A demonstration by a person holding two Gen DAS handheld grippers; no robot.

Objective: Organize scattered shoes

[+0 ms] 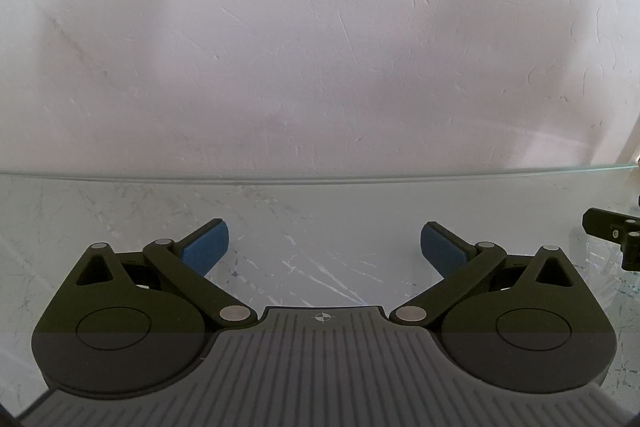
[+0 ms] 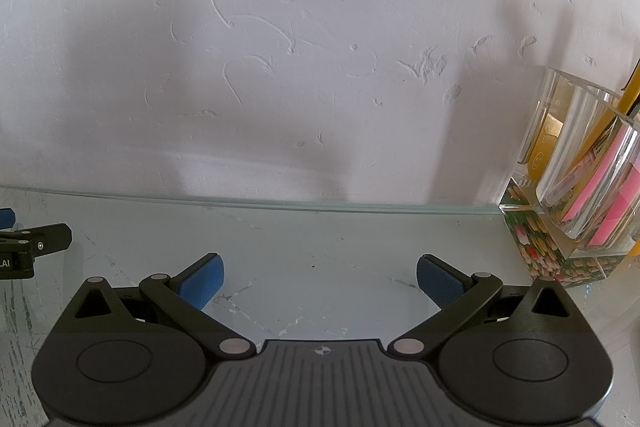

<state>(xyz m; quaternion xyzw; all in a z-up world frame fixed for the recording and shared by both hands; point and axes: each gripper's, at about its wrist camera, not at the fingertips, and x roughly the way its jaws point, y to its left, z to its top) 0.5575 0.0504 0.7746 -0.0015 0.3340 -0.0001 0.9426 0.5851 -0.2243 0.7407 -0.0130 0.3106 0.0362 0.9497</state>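
No shoe shows in either view. My left gripper (image 1: 324,247) rests low over a glass-topped table (image 1: 320,199), open, with nothing between its blue pads (image 1: 206,247). My right gripper (image 2: 320,281) is open too, over the same glass surface (image 2: 320,231), blue pads (image 2: 200,285) wide apart and empty. Both point at a white plaster wall close ahead. A black part of the right gripper (image 1: 612,237) shows at the right edge of the left wrist view. Part of the left gripper (image 2: 28,247) shows at the left edge of the right wrist view.
A clear glass holder (image 2: 576,179) with pink notes and a yellow tool stands on a flower-printed block at the right, against the wall (image 2: 320,47). The table's far edge (image 1: 320,179) meets the wall.
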